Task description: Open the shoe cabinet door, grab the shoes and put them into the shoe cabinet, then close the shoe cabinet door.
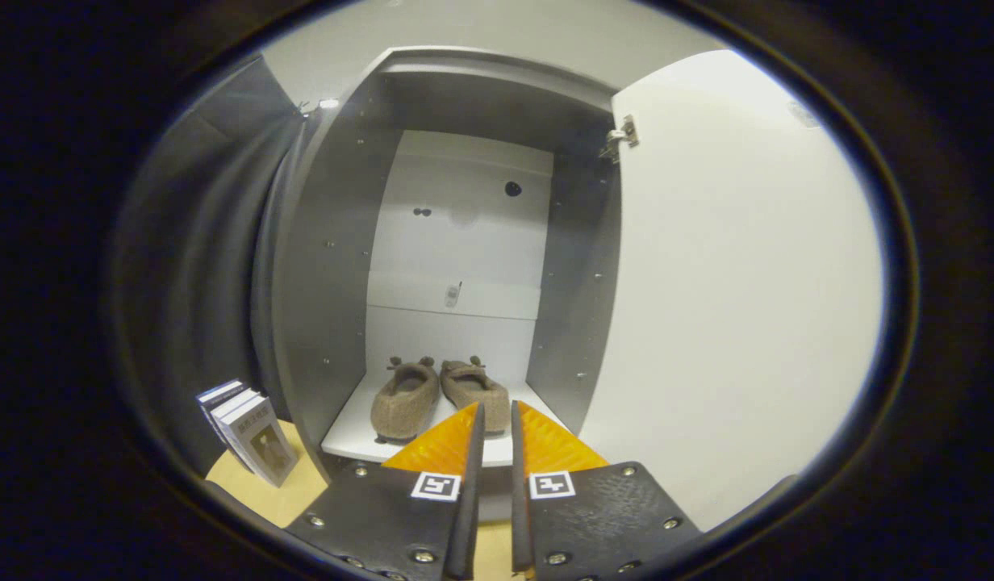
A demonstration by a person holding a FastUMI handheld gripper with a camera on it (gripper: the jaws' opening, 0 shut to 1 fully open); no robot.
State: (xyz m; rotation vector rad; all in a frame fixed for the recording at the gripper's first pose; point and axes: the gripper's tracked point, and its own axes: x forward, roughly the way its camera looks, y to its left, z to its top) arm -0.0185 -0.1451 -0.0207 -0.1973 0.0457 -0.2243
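Your jaws stand nearly closed, a narrow slit between them, gripping nothing. The shoes already sit side by side on the cabinet's bottom shelf, just beyond the tips, long axes running away from you. What's left is the door: it hangs open to the right of the jaws, hinge at the top. Books lean on the table left of the jaws, clear of the swing.

Low in the frame's centre, the cabinet's white bottom shelf carries a pair of brown shoes side by side; lower left, books stand on the counter.

The gripper has its fingers nearly together, holding nothing.
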